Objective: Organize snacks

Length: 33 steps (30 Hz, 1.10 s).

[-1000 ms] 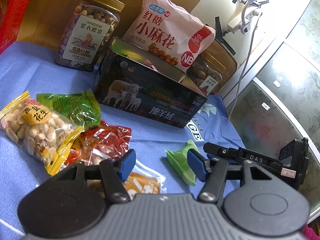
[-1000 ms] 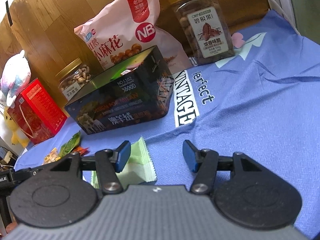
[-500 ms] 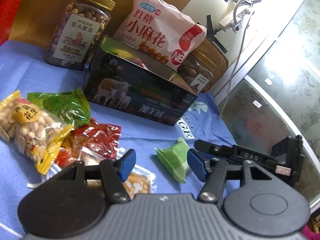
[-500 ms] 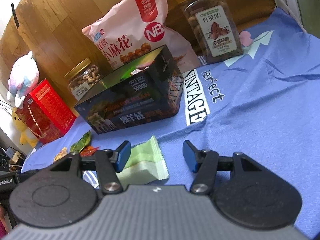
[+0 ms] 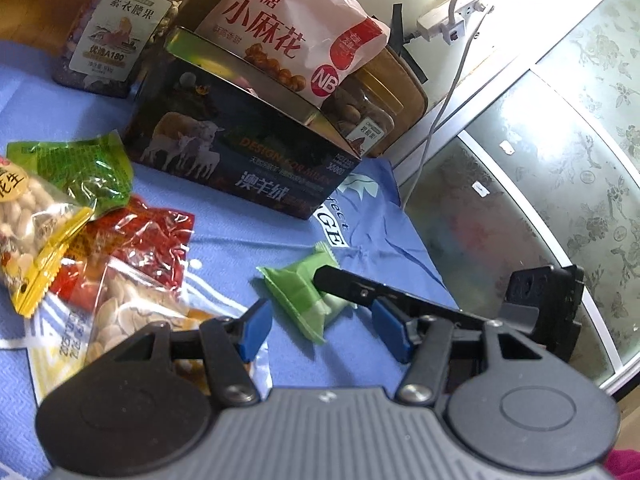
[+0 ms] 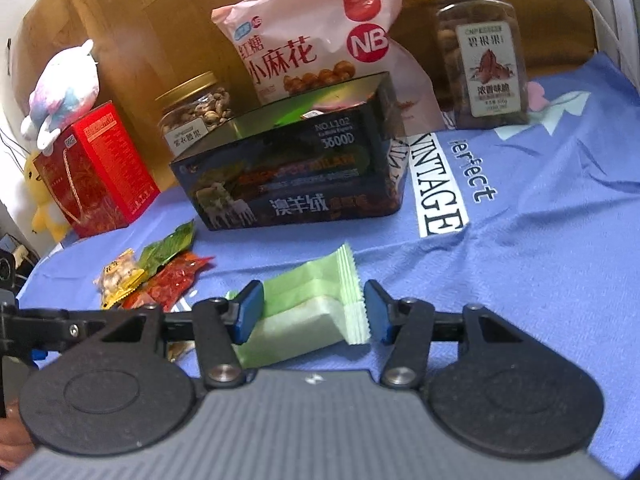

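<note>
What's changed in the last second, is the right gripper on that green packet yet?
The right gripper has advanced so its open fingers now straddle the green packet, not yet closed. The left gripper stays open, empty. Tin box, jars and other snacks unmoved.

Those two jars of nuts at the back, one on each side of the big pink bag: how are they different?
The left jar shows pale, curved nuts; the right jar shows darker brown ones. The left jar's white label bears no picture that I can make out in the right wrist view; the right jar's carries a reddish-brown picture. The left jar stands beside the red box, the right jar on the far side of the pink bag. Both are clear, upright, with gold lids.
</note>
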Each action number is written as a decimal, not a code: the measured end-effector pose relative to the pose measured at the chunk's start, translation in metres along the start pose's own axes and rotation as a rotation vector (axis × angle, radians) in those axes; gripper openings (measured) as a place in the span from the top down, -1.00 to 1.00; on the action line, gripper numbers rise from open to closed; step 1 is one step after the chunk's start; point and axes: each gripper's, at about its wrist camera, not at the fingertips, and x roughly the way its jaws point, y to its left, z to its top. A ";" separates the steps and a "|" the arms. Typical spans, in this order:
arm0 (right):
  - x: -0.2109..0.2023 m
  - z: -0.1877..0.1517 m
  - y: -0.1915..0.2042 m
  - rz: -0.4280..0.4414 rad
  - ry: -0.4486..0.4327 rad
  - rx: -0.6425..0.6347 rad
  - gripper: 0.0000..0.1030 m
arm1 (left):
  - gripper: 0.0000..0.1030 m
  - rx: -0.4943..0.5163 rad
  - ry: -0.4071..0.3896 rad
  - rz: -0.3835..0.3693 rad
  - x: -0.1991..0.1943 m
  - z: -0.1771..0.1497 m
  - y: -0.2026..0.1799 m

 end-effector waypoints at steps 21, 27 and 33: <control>0.000 -0.037 0.078 -0.169 -0.026 -0.516 -0.61 | -0.09 -0.060 -0.062 -0.047 -0.015 0.007 0.008; 0.001 -0.031 0.067 -0.187 -0.016 -0.477 -0.18 | -0.09 -0.069 -0.075 -0.041 -0.017 0.007 0.010; -0.019 -0.008 0.046 0.138 0.064 -0.121 -0.18 | -0.09 -0.101 -0.133 -0.050 -0.033 0.013 0.019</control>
